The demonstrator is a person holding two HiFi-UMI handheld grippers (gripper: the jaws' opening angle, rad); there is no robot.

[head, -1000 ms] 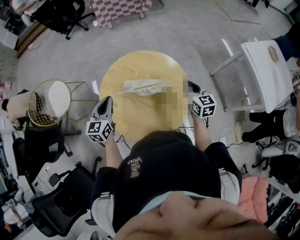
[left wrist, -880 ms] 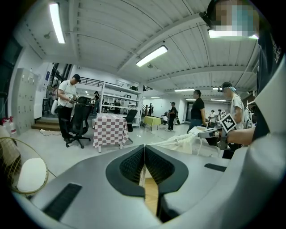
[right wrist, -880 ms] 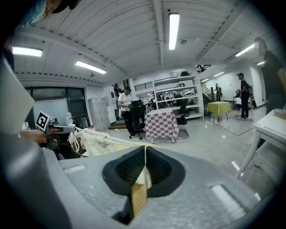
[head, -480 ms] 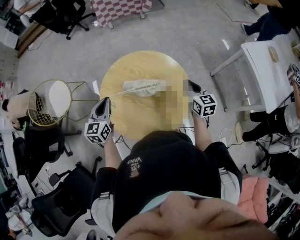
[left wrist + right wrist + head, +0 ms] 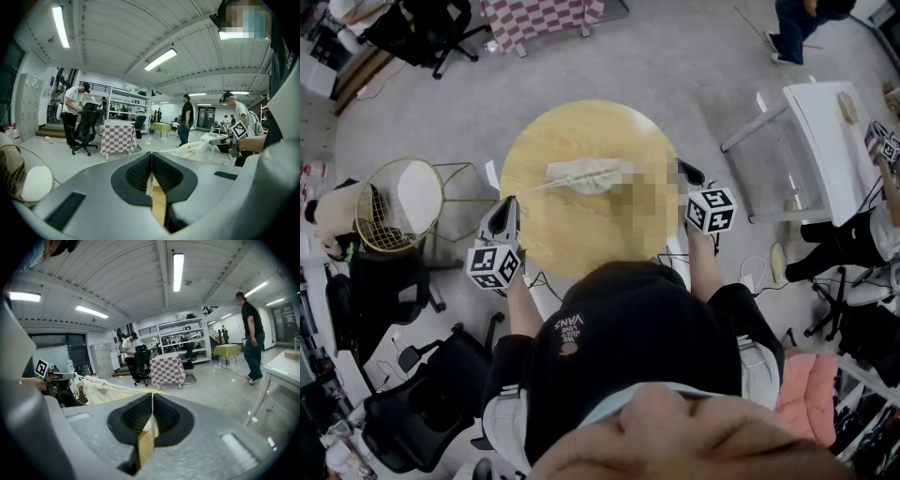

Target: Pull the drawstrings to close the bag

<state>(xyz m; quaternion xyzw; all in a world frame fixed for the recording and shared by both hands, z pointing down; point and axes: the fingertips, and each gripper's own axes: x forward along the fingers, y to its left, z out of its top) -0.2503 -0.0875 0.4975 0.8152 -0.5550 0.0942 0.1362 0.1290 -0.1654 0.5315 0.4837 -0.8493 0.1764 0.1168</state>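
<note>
White string (image 5: 532, 187) is pinched tight in my left claw (image 5: 151, 161) and my right claw (image 5: 152, 404). Both ends lead to the bag (image 5: 586, 176) on the table (image 5: 581, 234). If I tug unevenly, I think the bag slides; too hard, and a string slips free.

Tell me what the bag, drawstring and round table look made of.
Bag: cream cloth, matte, likely cotton or canvas; it bunches in soft wrinkles. Drawstring: pale cord, probably cotton, pulled into a thin straight line. Table: light wood or wood-look laminate, smooth; can't tell which.
</note>
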